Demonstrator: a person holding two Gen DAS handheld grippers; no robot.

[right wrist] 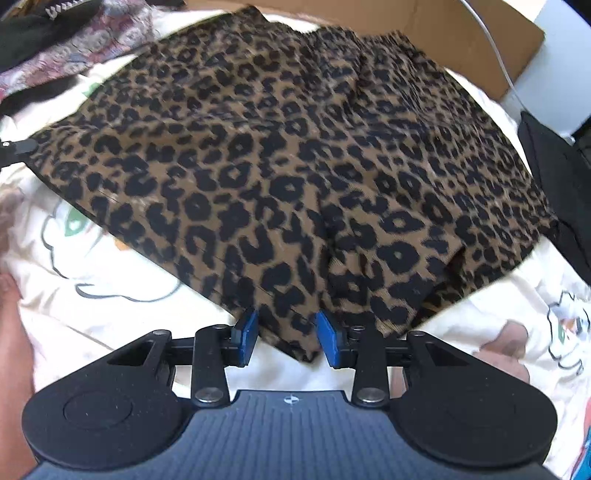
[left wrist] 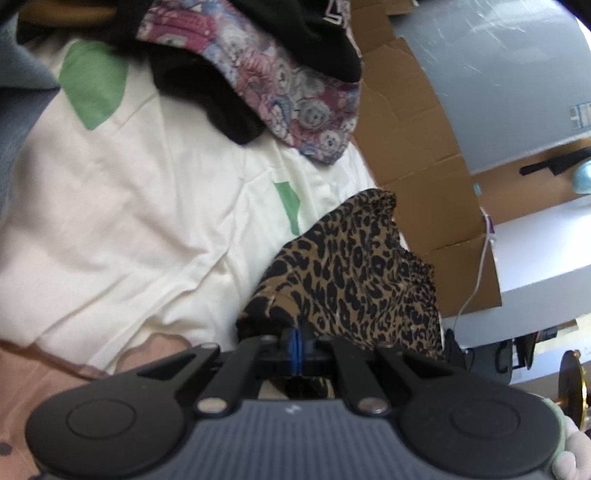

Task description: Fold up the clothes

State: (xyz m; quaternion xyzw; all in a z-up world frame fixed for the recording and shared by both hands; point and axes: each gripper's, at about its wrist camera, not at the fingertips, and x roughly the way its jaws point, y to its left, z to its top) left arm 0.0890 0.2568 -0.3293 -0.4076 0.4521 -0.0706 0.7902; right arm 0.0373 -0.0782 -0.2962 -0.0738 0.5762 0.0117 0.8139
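the leopard-print garment (right wrist: pixel 288 177) fills the middle of the right wrist view, spread over a cream printed sheet (right wrist: pixel 110 306) with its lower hem hanging toward the camera. the right gripper (right wrist: pixel 286 332) has its blue pads (right wrist: pixel 246 332) spread apart, one either side of that hem; whether either pad touches the cloth is hard to tell. bare sheet lies open at lower left and lower right of the frame.

in the left wrist view the left gripper (left wrist: pixel 298 338) has its pads pressed together on a corner of the same garment (left wrist: pixel 354 273), which bunches up at centre right. open cream sheet (left wrist: pixel 129 221) spans the left half. a paisley cloth (left wrist: pixel 280 85) and black clothing (left wrist: pixel 295 33) crowd the top edge, cut off by the frame. a cardboard box (left wrist: pixel 417 147) runs down the sheet's right edge. both views are blurred.
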